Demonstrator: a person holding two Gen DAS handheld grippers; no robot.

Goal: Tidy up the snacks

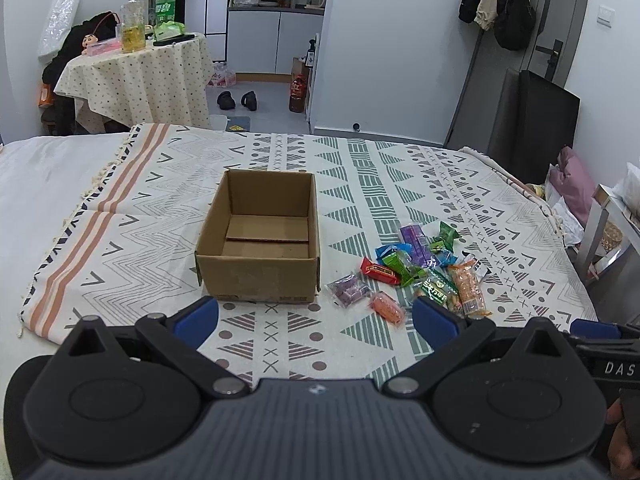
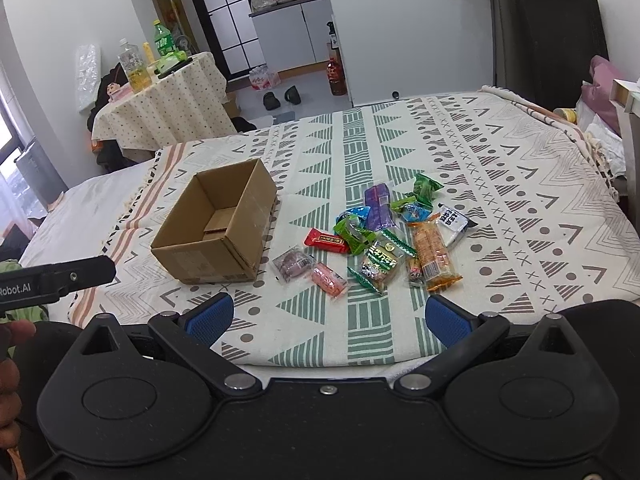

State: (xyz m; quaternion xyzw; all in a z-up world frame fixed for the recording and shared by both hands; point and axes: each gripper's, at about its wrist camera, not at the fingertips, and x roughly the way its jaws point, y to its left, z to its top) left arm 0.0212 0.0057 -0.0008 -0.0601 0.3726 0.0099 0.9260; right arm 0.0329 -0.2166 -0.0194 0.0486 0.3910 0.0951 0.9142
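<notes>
a loose heap of small foil- and plastic-wrapped snacks (image 2: 384,236) is lying on the patterned cream, green and grey bedspread (image 2: 500,184), just beside and to the right of an open brown cardboard box (image 2: 216,232), apart from it. nearest the box are sitting a clear-wrapped purple sweet (image 2: 294,266) and a pink-wrapped piece (image 2: 329,279), with a red wrapper (image 2: 326,240) just behind and a long orange packet (image 2: 433,257) at the heap's right. the box is standing empty, its bare floor showing, so sorting appears not yet begun and every snack is waiting to go in. the left gripper (image 1: 316,322) and right gripper (image 2: 328,320) are hovering at the near edge of the bed, blue-padded fingers (image 2: 212,316) spread wide and grasping nothing.
</notes>
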